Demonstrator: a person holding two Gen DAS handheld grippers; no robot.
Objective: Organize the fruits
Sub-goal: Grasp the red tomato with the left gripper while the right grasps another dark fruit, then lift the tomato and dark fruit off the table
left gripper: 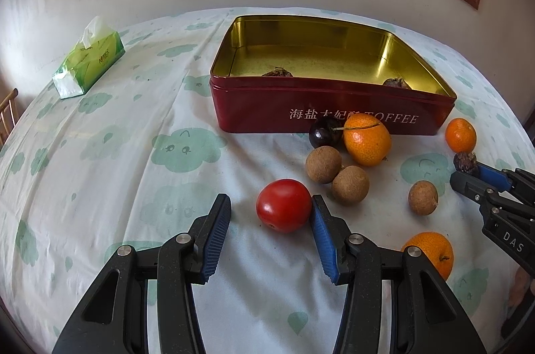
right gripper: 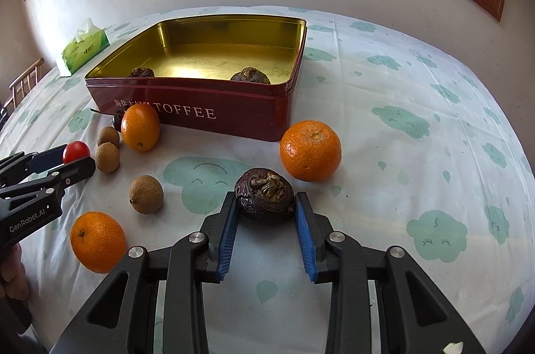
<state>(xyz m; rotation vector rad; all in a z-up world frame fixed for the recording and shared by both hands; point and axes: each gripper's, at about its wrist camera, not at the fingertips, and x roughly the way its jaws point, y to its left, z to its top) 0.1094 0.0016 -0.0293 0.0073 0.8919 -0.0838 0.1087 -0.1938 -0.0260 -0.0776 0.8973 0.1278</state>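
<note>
Two dark wrinkled fruits (right gripper: 249, 76) already in red tin (right gripper: 187, 110); third (right gripper: 264, 199) on cloth, touching right claw (right gripper: 265, 213) pads, not lifted. Left claw (left gripper: 271, 217) wide, beside tomato (left gripper: 284, 205). Oranges, brown fruits, cherry left outside.

Oranges (right gripper: 310, 150) – three; longans (right gripper: 146, 194) – three; dark wrinkled fruits (right gripper: 264, 199) – three; tomato (left gripper: 284, 205), cherry (left gripper: 325, 131), tin (right gripper: 217, 116) – one each.
</note>
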